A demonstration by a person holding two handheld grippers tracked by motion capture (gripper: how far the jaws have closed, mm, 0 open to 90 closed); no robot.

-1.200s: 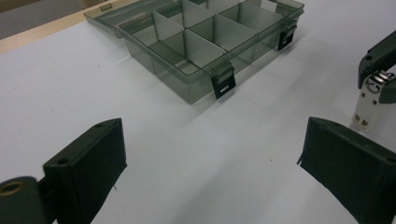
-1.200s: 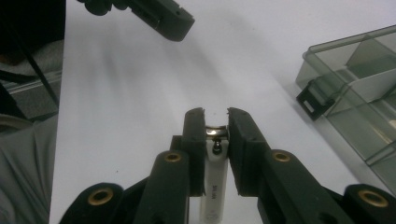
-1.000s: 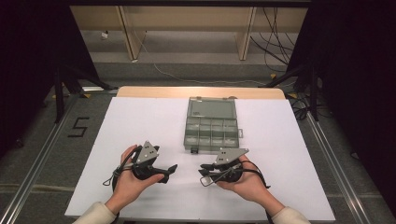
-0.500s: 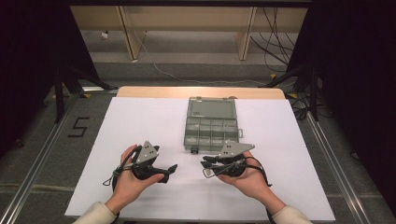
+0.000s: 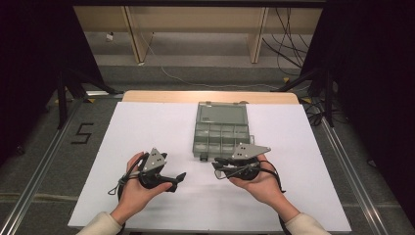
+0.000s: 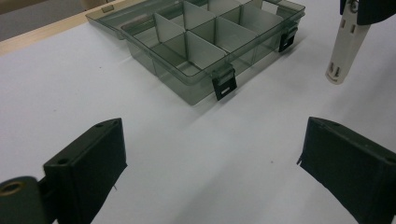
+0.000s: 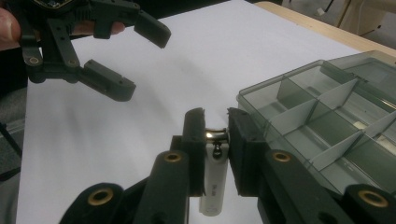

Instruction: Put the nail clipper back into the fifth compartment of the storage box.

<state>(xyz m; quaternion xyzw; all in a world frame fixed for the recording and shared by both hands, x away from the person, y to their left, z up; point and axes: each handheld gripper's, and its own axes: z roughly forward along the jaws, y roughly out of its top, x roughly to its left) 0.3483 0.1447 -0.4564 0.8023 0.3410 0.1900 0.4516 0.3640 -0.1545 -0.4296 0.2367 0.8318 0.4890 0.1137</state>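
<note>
A smoky grey compartment box lies open at mid-table, its lid folded back; the compartments I can see are empty. My right gripper hovers just in front of the box's near edge, pointing left. It is shut on a slim white stick with a metal end, which hangs down from the jaws. My left gripper is held at the near left, pointing right with its jaws wide open and nothing between them. It faces the right gripper across a short gap.
White paper covers the table, with a wooden strip along the far edge. Two black latches hang on the box's near wall. Cables trail from both grippers towards the person's hands. Dark floor and rails flank the table.
My right gripper has edged forward towards the box's front edge with the white stick in it. The left gripper has stayed put.
</note>
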